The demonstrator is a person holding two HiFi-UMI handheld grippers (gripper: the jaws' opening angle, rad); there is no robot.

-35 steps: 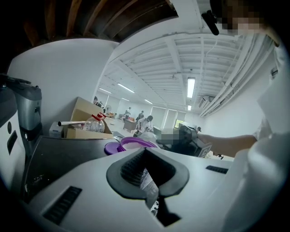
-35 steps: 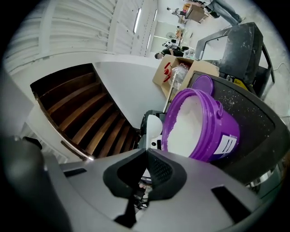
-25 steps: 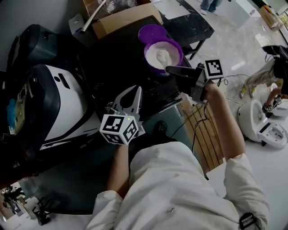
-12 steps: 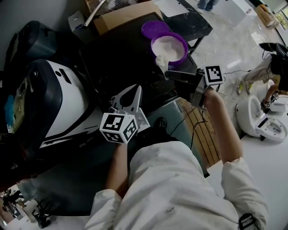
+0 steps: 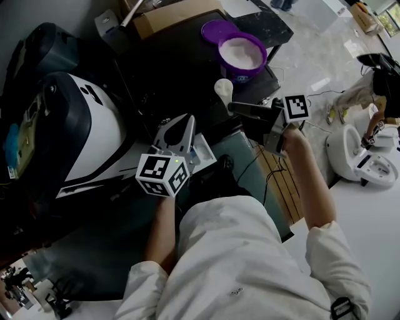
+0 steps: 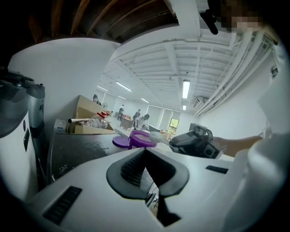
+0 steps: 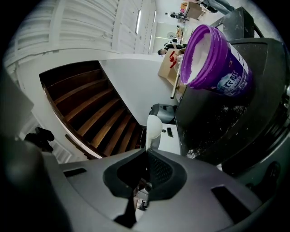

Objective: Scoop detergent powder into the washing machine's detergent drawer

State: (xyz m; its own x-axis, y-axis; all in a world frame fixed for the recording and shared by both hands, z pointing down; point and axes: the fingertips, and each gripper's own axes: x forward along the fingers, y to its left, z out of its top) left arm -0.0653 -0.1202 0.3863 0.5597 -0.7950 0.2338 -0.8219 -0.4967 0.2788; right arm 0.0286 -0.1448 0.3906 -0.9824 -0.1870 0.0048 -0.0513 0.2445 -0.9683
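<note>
A: Where is the scoop (image 5: 223,88) seen?
B: At upper centre, just below the purple detergent tub (image 5: 242,56), clamped in the right gripper (image 5: 232,105) jaws. The left gripper (image 5: 186,122) jaws are pressed together, empty.

A big open-plan lab or workshop hall: white ceiling strip light (image 6: 186,89), distant people at desks (image 6: 137,120), brown cardboard box (image 5: 170,17) at 12 o'clock.
</note>
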